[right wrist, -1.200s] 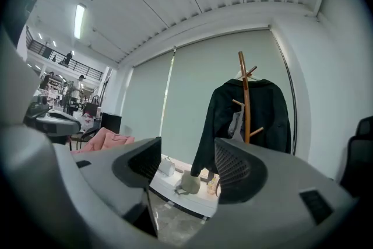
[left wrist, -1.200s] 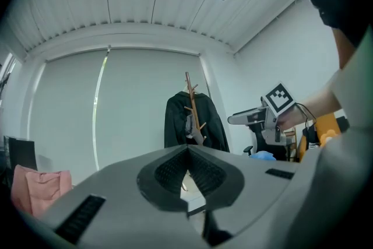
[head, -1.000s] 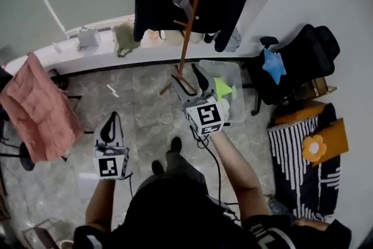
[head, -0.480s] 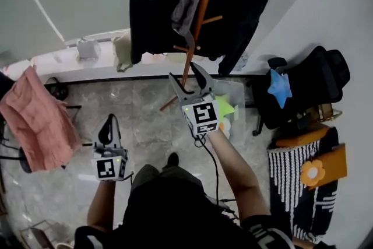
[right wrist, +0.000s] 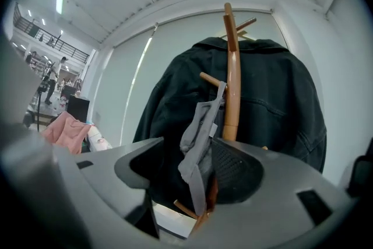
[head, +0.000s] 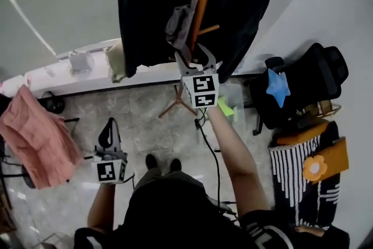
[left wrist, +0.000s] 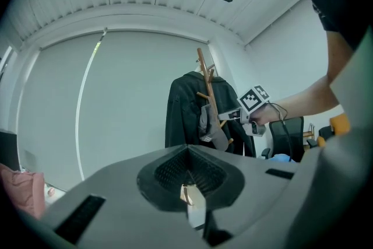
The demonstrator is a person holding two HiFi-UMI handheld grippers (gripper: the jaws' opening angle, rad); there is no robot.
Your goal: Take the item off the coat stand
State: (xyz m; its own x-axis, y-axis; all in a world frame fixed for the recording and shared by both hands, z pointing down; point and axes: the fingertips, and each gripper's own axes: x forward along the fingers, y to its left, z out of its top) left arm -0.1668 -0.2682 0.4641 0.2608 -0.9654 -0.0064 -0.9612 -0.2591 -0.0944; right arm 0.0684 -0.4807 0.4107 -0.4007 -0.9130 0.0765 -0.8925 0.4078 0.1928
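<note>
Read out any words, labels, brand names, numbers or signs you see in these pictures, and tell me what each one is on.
No text can be read in full.
White print on the person's black shirt: cut off at the frame edge and too small to read.
Black-and-white square markers on the white cube at the right and the white cube at the left: coded patterns, not letters or numbers.

Wooden coat stand (head: pixel 202 2), dark jacket (head: pixel 145 9), grey garment (head: pixel 176 21) on pegs
</note>
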